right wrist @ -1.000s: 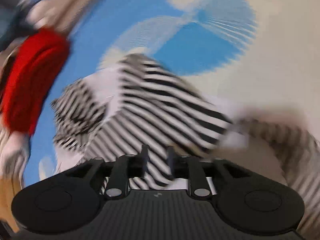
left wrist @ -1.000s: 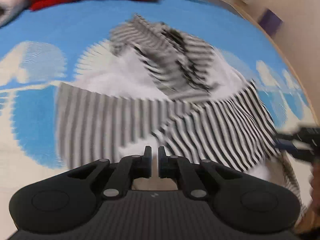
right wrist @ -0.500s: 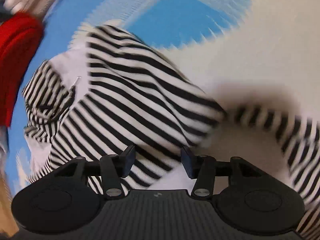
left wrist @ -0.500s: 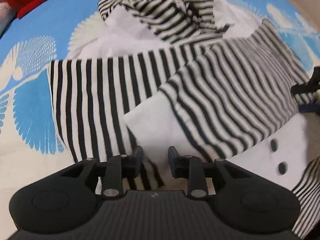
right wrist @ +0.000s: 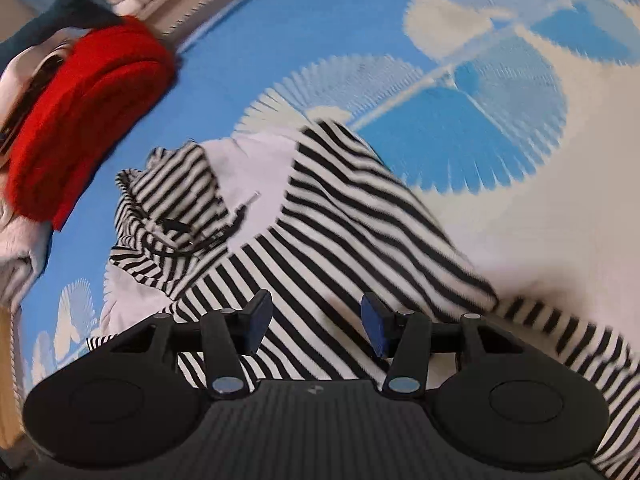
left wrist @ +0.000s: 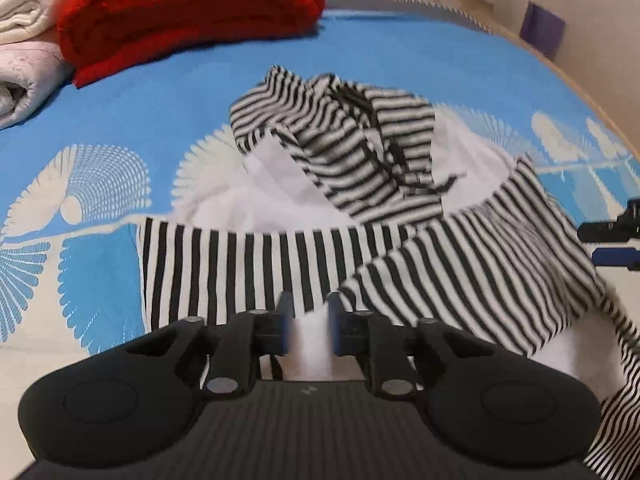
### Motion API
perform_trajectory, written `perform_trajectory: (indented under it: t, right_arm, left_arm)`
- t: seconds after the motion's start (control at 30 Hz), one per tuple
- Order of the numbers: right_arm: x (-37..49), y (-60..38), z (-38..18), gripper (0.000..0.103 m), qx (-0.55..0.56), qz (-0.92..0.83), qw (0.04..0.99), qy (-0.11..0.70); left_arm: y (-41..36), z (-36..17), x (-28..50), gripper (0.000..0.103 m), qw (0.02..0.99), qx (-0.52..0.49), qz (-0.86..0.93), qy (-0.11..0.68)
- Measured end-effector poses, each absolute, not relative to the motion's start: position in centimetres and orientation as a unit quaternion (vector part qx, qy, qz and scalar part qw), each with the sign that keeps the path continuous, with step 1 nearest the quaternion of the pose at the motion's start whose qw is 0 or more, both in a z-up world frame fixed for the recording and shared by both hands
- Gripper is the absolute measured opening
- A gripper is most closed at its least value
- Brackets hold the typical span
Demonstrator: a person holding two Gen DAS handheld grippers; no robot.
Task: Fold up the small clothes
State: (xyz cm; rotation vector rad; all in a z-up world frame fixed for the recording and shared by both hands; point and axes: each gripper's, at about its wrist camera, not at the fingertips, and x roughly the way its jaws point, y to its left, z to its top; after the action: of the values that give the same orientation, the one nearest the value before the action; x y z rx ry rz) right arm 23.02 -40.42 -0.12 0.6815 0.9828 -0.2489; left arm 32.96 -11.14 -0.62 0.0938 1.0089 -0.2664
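Sleeves of the black-and-white striped hooded cotton top [left wrist: 360,248] lie crossed over its white body, on the blue patterned bedspread [left wrist: 132,112] below the folded red knit [left wrist: 188,4]. Left tool [left wrist: 307,322] and right tool [right wrist: 316,322] both gape, holding nothing. Next, probably: grip the hem and fold it toward the hood.

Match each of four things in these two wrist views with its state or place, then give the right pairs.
1. left gripper
2. right gripper
3. red folded cloth
4. striped hoodie

A. spread out, both sleeves crossed over the white body
B. jaws wide apart above stripes
C. at the far edge of the blue sheet
D. jaws narrowly apart around white fabric

Pairs: 1-D, 2-B, 3-C, 4-A
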Motion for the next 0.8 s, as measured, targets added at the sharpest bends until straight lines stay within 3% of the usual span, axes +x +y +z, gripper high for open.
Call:
perform_trajectory:
  t: [0.07,0.23,0.4,0.57,0.63,0.7,0.8]
  right_arm:
    - [23.1,-40.2,0.2,0.044,0.318,-0.114,0.823,0.456]
    - [23.3,-40.5,-0.1,0.009,0.361,-0.091,0.808,0.457]
    - [23.7,-41.7,0.3,0.009,0.388,-0.093,0.798,0.451]
    - [24.2,-42.1,1.5,0.009,0.367,-0.100,0.816,0.435]
    - [24.3,-42.2,1.3,0.009,0.363,-0.107,0.814,0.440]
    - [24.4,-42.3,1.1,0.009,0.358,-0.115,0.811,0.448]
    - [24.5,-42.7,1.1,0.009,0.354,-0.135,0.810,0.448]
  left_arm:
    - [-10.9,-0.2,32.9,0.010,0.873,0.043,-0.119,0.471]
    - [-11.3,0.5,32.9,0.005,0.894,0.066,-0.100,0.432]
    - [-10.9,1.0,33.3,0.005,0.903,0.048,-0.088,0.417]
    - [-11.4,0.8,39.2,0.007,0.898,0.006,-0.055,0.437]
    - [-12.0,1.0,42.3,0.012,0.899,-0.008,-0.039,0.436]
    - [-12.8,1.1,45.3,0.029,0.901,-0.014,-0.026,0.433]
    - [-13.9,1.0,49.9,0.042,0.903,-0.034,-0.013,0.428]
